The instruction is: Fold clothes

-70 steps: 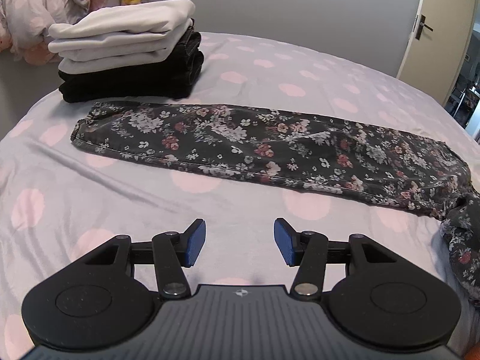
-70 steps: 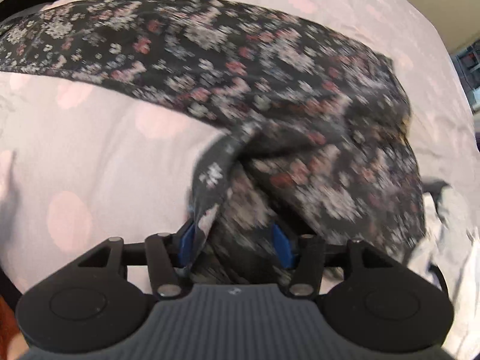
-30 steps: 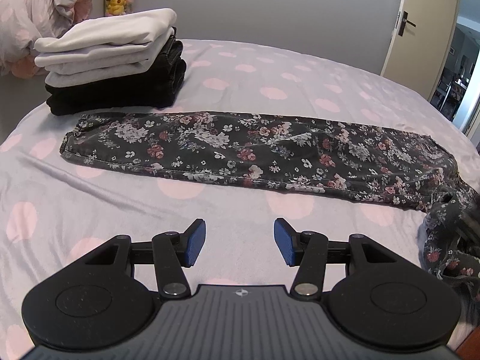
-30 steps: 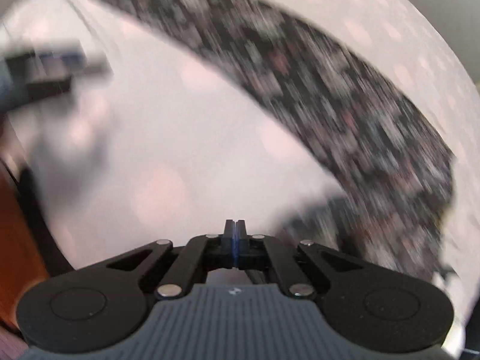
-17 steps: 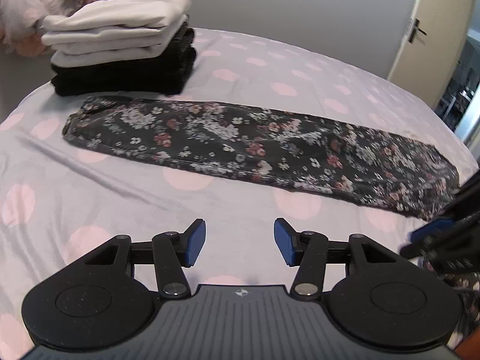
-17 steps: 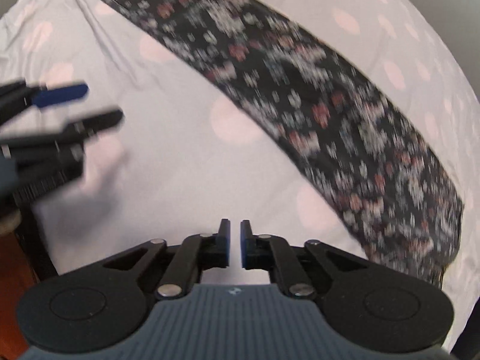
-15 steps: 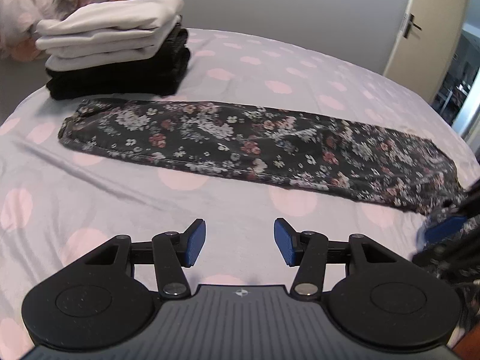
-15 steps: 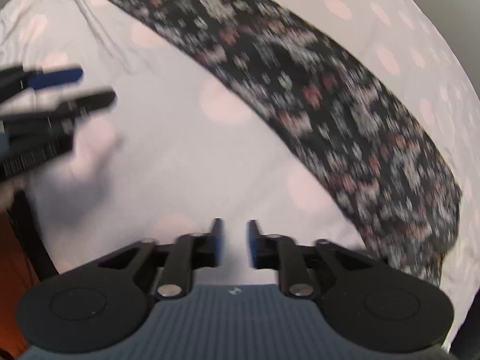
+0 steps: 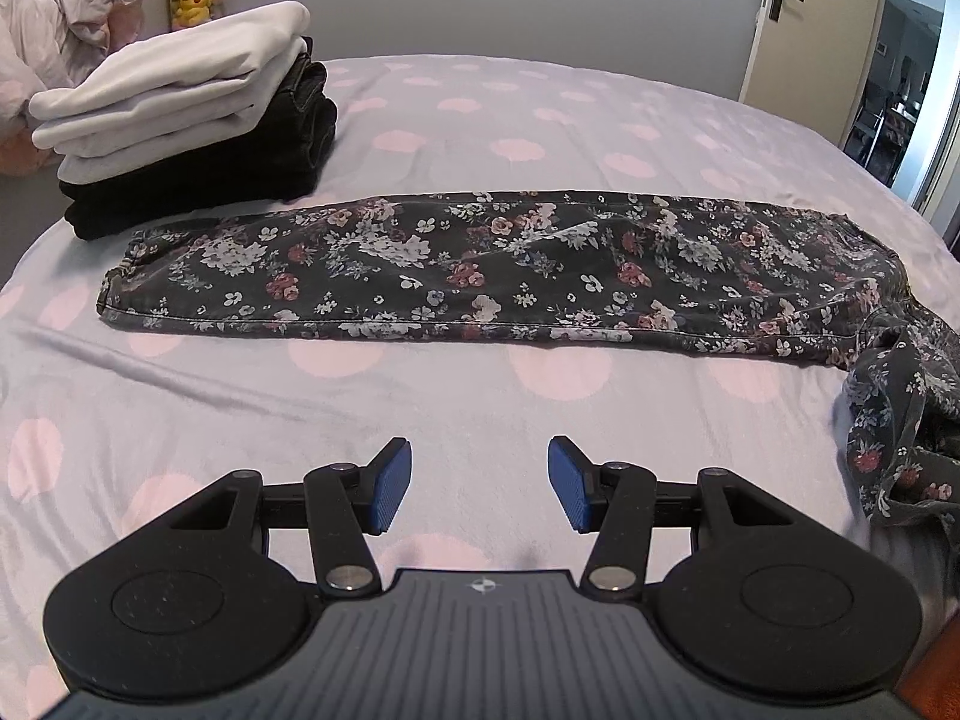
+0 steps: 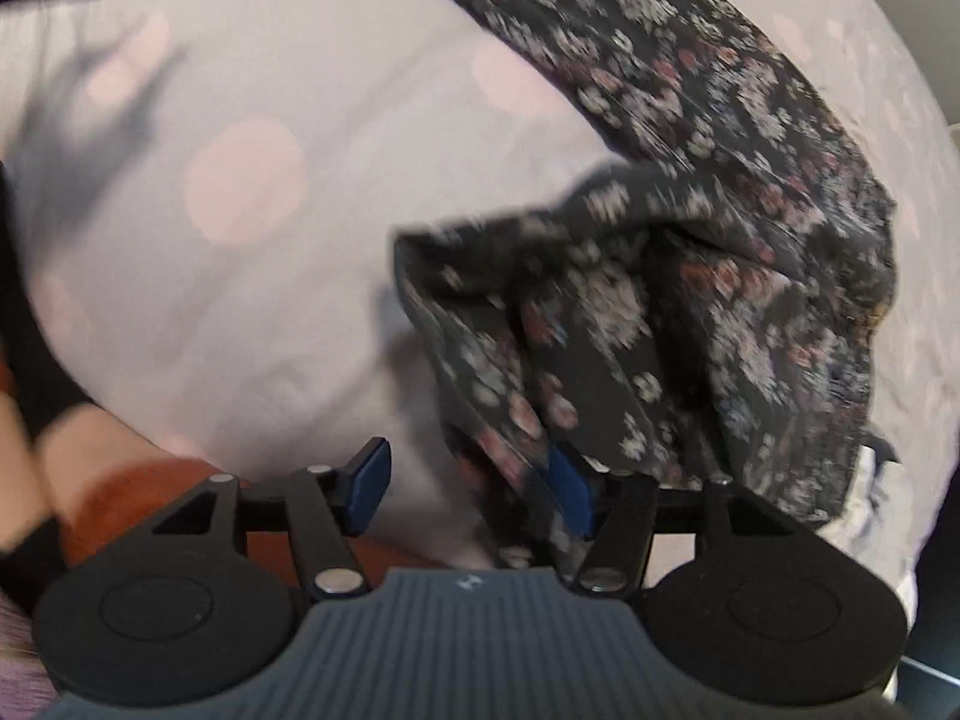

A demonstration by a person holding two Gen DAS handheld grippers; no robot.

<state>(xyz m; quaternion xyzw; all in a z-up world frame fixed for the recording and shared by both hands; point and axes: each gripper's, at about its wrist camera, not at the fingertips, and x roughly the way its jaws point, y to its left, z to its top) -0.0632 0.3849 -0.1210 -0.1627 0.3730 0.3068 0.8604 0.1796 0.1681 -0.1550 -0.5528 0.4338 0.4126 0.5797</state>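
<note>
Left wrist view: polka-dot bed [image 9: 480, 408], folded stack [image 9: 180, 138] at far left corner, done by the look of it. Floral trousers [image 9: 480, 264] laid lengthwise across the middle, narrowed but not yet folded short; bunched end [image 10: 660, 330] at the right edge still loose. Left claw [image 9: 480, 483] wide open, empty, hovering near. Right claw [image 10: 468, 483] open, cloth draped against one finger, not pinched.
</note>
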